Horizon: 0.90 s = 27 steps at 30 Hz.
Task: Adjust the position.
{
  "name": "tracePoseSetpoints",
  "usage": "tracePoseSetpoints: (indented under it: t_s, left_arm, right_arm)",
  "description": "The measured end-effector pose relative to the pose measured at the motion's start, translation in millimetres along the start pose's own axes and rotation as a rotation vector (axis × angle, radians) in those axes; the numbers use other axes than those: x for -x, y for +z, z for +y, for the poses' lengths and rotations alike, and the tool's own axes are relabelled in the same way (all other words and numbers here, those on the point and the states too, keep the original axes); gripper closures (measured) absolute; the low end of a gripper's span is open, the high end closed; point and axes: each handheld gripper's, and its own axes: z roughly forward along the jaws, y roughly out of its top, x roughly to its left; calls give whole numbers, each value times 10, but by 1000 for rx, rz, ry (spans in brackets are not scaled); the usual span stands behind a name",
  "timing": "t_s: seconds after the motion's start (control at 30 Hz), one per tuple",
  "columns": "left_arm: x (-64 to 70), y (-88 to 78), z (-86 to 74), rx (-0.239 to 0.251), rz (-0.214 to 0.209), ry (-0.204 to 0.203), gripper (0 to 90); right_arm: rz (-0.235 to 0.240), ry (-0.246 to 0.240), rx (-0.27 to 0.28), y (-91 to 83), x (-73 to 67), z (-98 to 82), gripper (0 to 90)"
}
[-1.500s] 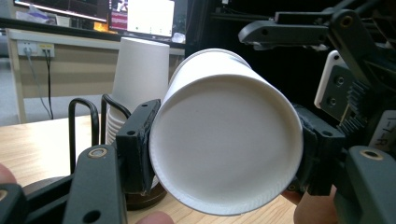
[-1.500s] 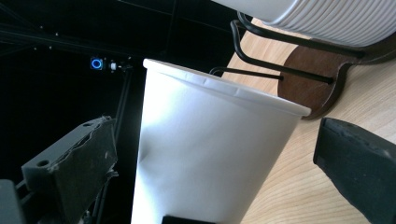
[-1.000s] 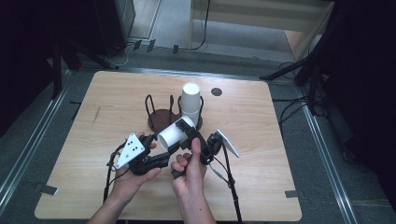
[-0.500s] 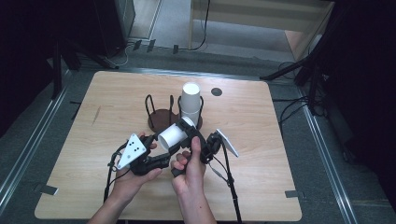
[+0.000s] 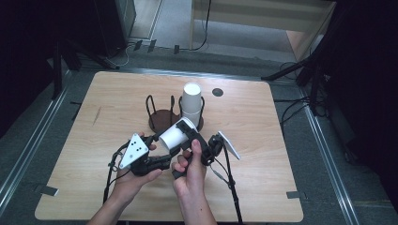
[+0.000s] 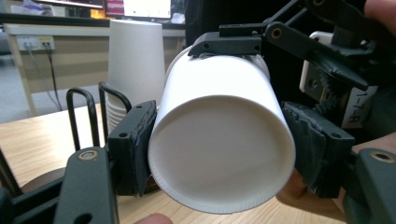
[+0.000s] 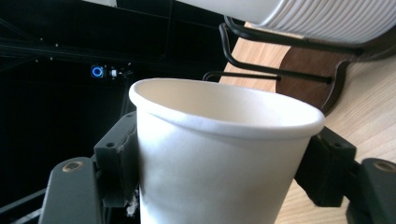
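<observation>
Two grippers meet on a single paper cup (image 5: 174, 134) just below the middle of the high view, held tipped on its side above the wooden table (image 5: 281, 140). The left gripper (image 6: 219, 154) has its padded jaws pressed against the cup's sides near the closed base, which faces its camera as a flat disc with a rolled edge. The right gripper (image 7: 224, 163) clamps the same cup lower on the wall, its open rim showing in the upper half of that view. Judging by this, one cup has been taken up and is being passed or pulled between the two tools; setting it down or stacking it is not yet done. Behind, toward the centre top of the table, a stack of cups (image 5: 191, 101) stands upside down in a black wire holder (image 5: 159, 115) on a dark round wooden base, with one bay empty. All cups are smooth matte white paper, tapered, and the stacked rims form fine ridges. Jaw pads look like soft black foam; the table is pale wood grain.
</observation>
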Motion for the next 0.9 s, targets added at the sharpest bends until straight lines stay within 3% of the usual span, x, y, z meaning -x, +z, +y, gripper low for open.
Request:
tracePoseSetpoints:
  t_s: [0.2, 0.4, 0.47, 0.77, 0.9]
  left_arm:
    - [-25, 0, 27, -50, -5, -33, 184]
    - [-34, -2, 47, -87, -9, -36, 137]
    - [-37, 0, 49, -100, -17, -39, 130]
    - [-59, -1, 57, -129, -17, -46, 106]
    - [-78, -13, 58, -130, -9, -45, 106]
  right_arm:
    - [-8, -53, 37, -45, -14, 28, 284]
    - [-7, -115, 79, -89, -37, 39, 293]
    - [-35, -172, 113, -106, -56, 40, 294]
    - [-83, -323, 211, -162, -144, 42, 298]
    - [-138, -431, 258, -180, -211, 20, 298]
